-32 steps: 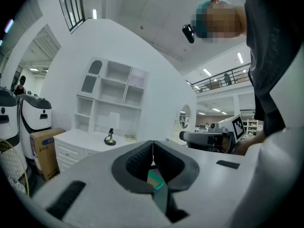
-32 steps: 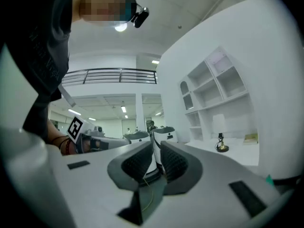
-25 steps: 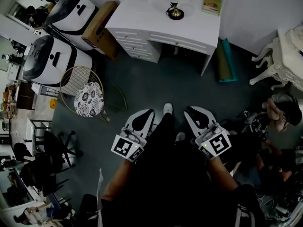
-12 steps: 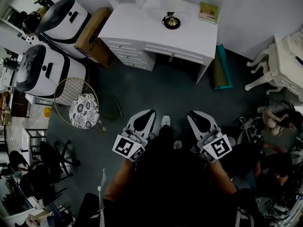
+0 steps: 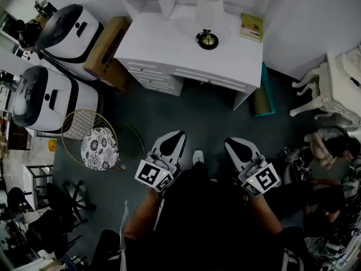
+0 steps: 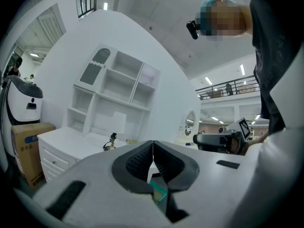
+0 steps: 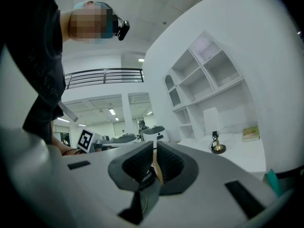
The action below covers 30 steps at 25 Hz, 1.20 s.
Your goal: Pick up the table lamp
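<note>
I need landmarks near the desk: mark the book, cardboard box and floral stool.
book (image 5: 251, 27), head view, middle of its cover.
cardboard box (image 5: 107, 52), head view, its top face.
floral stool (image 5: 98, 148), head view, middle of its seat.

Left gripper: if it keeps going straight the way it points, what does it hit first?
Probably the white desk, near its front edge. The left gripper points level at it across the floor; nothing shows between, though depth is unclear.
</note>
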### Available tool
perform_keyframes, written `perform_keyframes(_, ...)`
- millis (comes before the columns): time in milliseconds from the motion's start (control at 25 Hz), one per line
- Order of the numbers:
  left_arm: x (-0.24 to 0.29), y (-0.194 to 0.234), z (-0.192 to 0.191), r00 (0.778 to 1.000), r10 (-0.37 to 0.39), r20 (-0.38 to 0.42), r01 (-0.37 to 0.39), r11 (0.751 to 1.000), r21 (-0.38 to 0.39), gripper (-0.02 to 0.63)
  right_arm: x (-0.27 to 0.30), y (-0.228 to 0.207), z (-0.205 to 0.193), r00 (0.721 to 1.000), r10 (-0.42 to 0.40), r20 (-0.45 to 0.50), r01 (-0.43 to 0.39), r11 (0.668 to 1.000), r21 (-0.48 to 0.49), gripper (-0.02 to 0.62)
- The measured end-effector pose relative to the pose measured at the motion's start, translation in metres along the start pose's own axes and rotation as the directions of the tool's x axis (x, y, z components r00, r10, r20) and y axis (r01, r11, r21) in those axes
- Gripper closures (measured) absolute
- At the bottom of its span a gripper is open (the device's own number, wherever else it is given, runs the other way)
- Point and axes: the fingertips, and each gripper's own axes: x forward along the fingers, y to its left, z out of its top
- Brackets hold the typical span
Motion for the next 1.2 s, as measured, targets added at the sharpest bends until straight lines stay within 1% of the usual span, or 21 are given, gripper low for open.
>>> perform_keyframes(120,0.006,0.023,0.005,1.000,-0.007,0.002,0.007,1.000,0.010,0.588,0.020,-0.008,0.001,1.000,-0.021,-0.004,0.021,1.000,0.018,0.552)
perform_keyframes(280,0.012,0.043,0.010,1.000,-0.021,0.004,0.021,1.000,0.022,0.588,0.037,-0.012,0.001,0.998,-0.055,-0.017,0.055,0.998,-0.033,0.557)
perform_keyframes(360,0.016,0.047,0.011,0.999,-0.032,-0.001,0.032,0.999,0.022,0.588,0.041,-0.013,-0.002,0.997,-0.070,-0.029,0.069,0.997,-0.043,0.557)
perform_keyframes(520,0.025,0.049,0.011,0.998,-0.059,-0.010,0.059,0.998,0.027,0.588,0.044,-0.016,-0.006,0.996,-0.075,-0.047,0.073,0.996,-0.042,0.557)
perform_keyframes(680,0.038,0.048,0.011,0.997,-0.081,-0.007,0.081,0.996,0.025,0.588,0.050,-0.031,-0.011,0.996,-0.074,-0.051,0.074,0.997,-0.011,0.555)
perform_keyframes(760,0.044,0.049,0.010,0.996,-0.093,-0.012,0.093,0.995,0.042,0.588,0.056,-0.039,-0.012,0.996,-0.073,-0.043,0.073,0.997,0.006,0.555)
perform_keyframes(880,0.051,0.058,0.010,0.997,-0.075,-0.026,0.077,0.995,0.058,0.588,0.066,-0.051,-0.013,0.996,-0.079,-0.047,0.079,0.997,0.003,0.555)
perform_keyframes(1000,0.061,0.068,0.013,0.998,-0.057,-0.019,0.058,0.998,0.027,0.588,0.075,-0.069,-0.013,0.991,-0.119,-0.068,0.116,0.992,-0.044,0.555)
perform_keyframes(1200,0.094,0.083,0.015,0.998,-0.047,-0.038,0.048,0.998,0.032,0.588,0.090,-0.104,-0.013,0.991,-0.102,-0.085,0.102,0.995,0.003,0.555)
